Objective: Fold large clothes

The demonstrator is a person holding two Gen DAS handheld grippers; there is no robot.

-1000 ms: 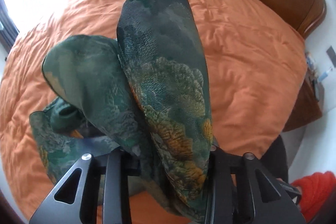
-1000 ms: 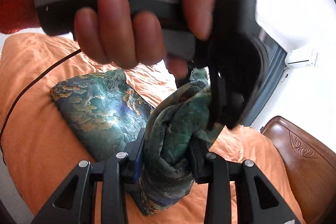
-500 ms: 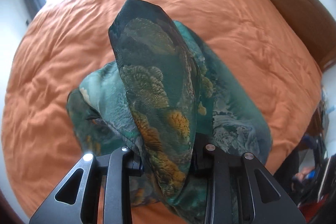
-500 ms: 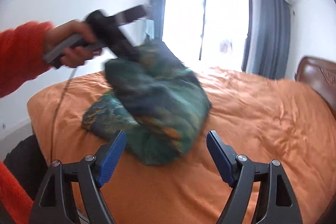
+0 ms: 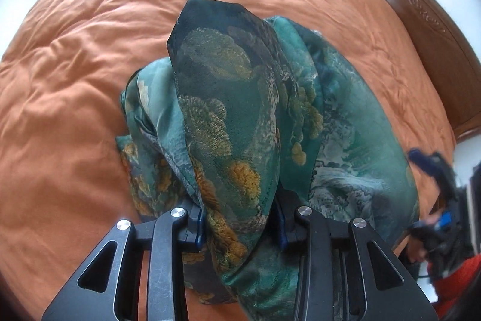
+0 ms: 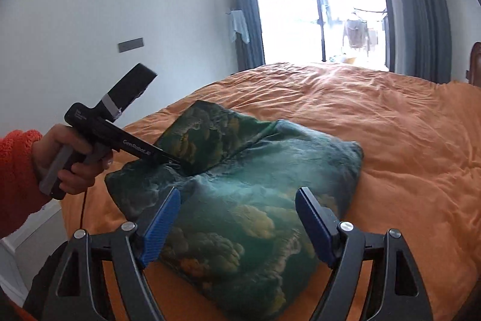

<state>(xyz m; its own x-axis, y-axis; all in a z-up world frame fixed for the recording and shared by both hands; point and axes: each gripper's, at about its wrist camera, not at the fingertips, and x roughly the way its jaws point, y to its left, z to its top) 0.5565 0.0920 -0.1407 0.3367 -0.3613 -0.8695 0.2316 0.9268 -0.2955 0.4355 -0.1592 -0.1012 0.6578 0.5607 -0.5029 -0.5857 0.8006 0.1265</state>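
A large dark green garment [image 6: 255, 200] with a gold and teal cloud print lies bunched on the orange bed [image 6: 390, 116]. My left gripper [image 5: 240, 224] is shut on a fold of the garment [image 5: 228, 116], which stands up between its jaws and hides the pads. In the right wrist view the left gripper [image 6: 177, 161] grips the garment's left edge just above the bed. My right gripper [image 6: 237, 218] is open and empty, its blue pads [image 6: 159, 221] hovering over the near part of the garment.
The orange duvet [image 5: 75, 80] covers the whole bed. A brown wooden headboard [image 5: 427, 20] stands at the right. A white wall and a bright glass door [image 6: 318, 5] with grey curtains lie beyond the bed.
My right gripper has let go of the garment, opened and drawn back. The garment has dropped onto the bed. My left gripper has lowered with its fold still held.
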